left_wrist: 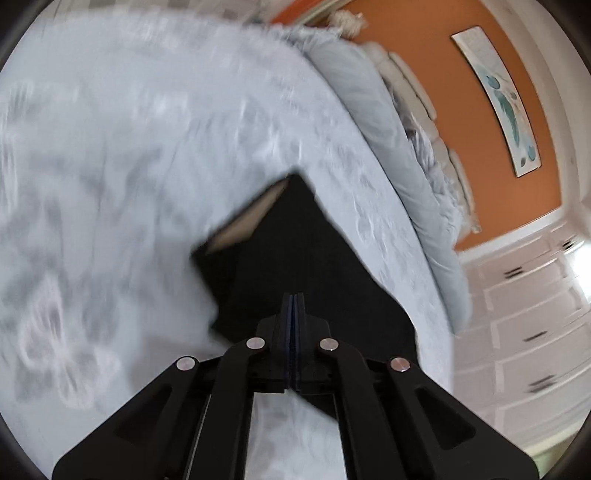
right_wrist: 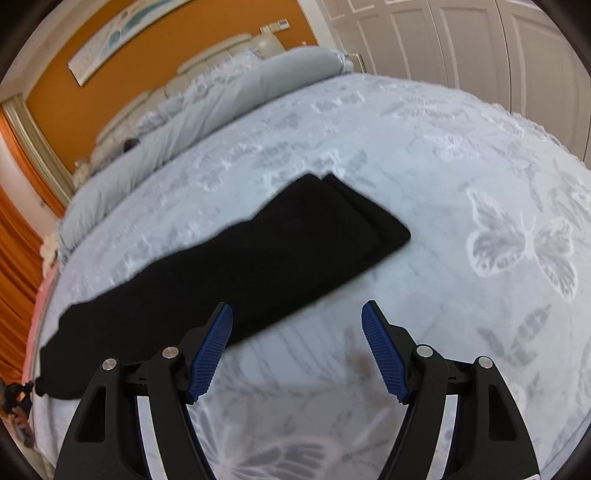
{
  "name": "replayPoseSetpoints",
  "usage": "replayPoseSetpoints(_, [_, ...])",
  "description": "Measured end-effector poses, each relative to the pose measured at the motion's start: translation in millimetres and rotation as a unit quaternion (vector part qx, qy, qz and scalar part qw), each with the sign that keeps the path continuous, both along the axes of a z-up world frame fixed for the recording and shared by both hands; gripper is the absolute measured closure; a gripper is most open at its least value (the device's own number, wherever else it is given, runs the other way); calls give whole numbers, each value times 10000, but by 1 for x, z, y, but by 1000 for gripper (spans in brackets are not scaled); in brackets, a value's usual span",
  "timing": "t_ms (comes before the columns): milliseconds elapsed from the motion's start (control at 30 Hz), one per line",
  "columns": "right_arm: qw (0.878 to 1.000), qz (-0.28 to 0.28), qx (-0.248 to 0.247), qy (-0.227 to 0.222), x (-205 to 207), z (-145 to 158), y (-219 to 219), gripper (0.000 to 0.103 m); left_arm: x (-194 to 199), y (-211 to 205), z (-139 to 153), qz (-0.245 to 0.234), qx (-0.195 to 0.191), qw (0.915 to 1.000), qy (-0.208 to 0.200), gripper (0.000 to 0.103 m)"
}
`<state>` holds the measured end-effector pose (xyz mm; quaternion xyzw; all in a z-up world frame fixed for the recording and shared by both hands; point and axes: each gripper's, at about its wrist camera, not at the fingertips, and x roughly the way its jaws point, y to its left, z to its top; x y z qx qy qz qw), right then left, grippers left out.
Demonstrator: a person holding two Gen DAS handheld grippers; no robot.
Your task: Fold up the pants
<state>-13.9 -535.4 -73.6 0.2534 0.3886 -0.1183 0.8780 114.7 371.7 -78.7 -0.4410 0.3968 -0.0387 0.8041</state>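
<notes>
Black pants [right_wrist: 258,254] — folded lengthwise.
They lie flat as a long strip, two layered ends at the far right.

We find no legible text, label, brand, number or sign in either view. The framed picture [left_wrist: 496,99] on the orange wall, at about two o'clock in the left wrist view, carries only painted shapes. A small wall panel [right_wrist: 275,27] at twelve o'clock in the right wrist view is too blurred to read.

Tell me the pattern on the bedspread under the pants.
Pale blue-grey bedspread with woven butterflies; clearest in the right wrist view, beside the black pants.
</notes>
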Motion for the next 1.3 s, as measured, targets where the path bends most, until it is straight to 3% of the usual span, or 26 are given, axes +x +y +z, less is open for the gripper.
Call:
replayPoseSetpoints(33, [10000, 7, 50, 19, -1, -3, 3, 32, -7, -2, 0, -70, -172, 9998, -70, 95])
replayPoseSetpoints(67, [10000, 30, 87, -1, -4, -5, 5, 32, -11, -4, 0, -102, -321, 9994, -97, 75])
replayPoseSetpoints(100, [9999, 57, 109, -21, -5, -6, 9, 32, -13, -7, 1, -113, -459, 9989, -76, 40])
replayPoseSetpoints(167, [9998, 186, 81, -15, -6, -6, 22, 32, -14, -11, 1, 102, -763, 9970, 71, 9])
replayPoseSetpoints(200, [9997, 250, 26, 0, -5, -6, 28, 32, -11, -12, -1, 135, -908, 9956, 176, 5])
replayPoseSetpoints(333, [9988, 483, -55, 58, -4, -6, 49, 32, 17, -13, -22, 217, -1538, 9864, 543, 6])
replayPoseSetpoints(367, [9987, 508, -54, 64, -3, -6, 51, 32, 30, -15, -26, 140, -1561, 9852, 700, 17])
replayPoseSetpoints(400, [9985, 531, -63, 66, -3, -6, 55, 32, 40, -18, -31, 18, -1520, 9846, 863, 50])
replayPoseSetpoints(433, [9984, 549, -78, 74, -2, -6, 58, 32, 51, -21, -34, -73, -1410, 9840, 1086, 77])
replayPoseSetpoints(467, [9983, 563, -97, 89, -1, -6, 60, 32, 62, -20, -31, -187, -1407, 9834, 1130, 97])
replayPoseSetpoints(500, [9982, 570, -128, 90, -1, -5, 62, 32, 69, -19, -20, -191, -1328, 9858, 1007, 97])
replayPoseSetpoints(533, [9982, 570, -146, 61, -1, -3, 63, 32, 75, -19, 8, -227, -1033, 9929, 543, 97])
replayPoseSetpoints(567, [9982, 573, -152, 23, -1, -1, 63, 32, 76, -25, 46, -466, -506, 9974, -203, 97])
replayPoseSetpoints(600, [9982, 567, -167, -44, -2, 3, 64, 32, 69, -33, 75, -715, 96, 9939, -834, 97])
replayPoseSetpoints(633, [9981, 563, -166, -161, -4, 7, 64, 32, 60, -41, 87, -850, 557, 9884, -1130, 97])
replayPoseSetpoints(667, [9980, 569, -145, -226, -5, 7, 63, 32, 53, -44, 78, -916, 869, 9862, -1074, 96])
replayPoseSetpoints(700, [9981, 565, -127, -224, -4, 5, 61, 31, 54, -40, 59, -902, 959, 9886, -730, 96])
replayPoseSetpoints(767, [9986, 527, -68, -54, 0, -6, 58, 31, 47, -22, -13, -734, 745, 9935, 452, 96])
replayPoseSetpoints(833, [9984, 544, 2, 133, 3, -14, 57, 31, 25, -13, -37, -579, 510, 9960, 461, 95])
replayPoseSetpoints(933, [9979, 612, -159, 172, 0, -10, 58, 31, -1, -11, -35, -418, 312, 9985, 169, 86])
replayPoseSetpoints(1000, [9978, 560, -330, 140, -4, -3, 52, 28, -12, -10, -31, -254, 539, 9978, 296, 60])
replayPoseSetpoints(1167, [9976, 301, -611, 143, 2, 16, 17, 21, -46, -1, 2, 417, 751, 9963, 105, 41])
replayPoseSetpoints(1300, [9951, 189, -942, 241, 33, 29, -17, 17, -50, -28, 34, 363, 880, 9950, -307, 28])
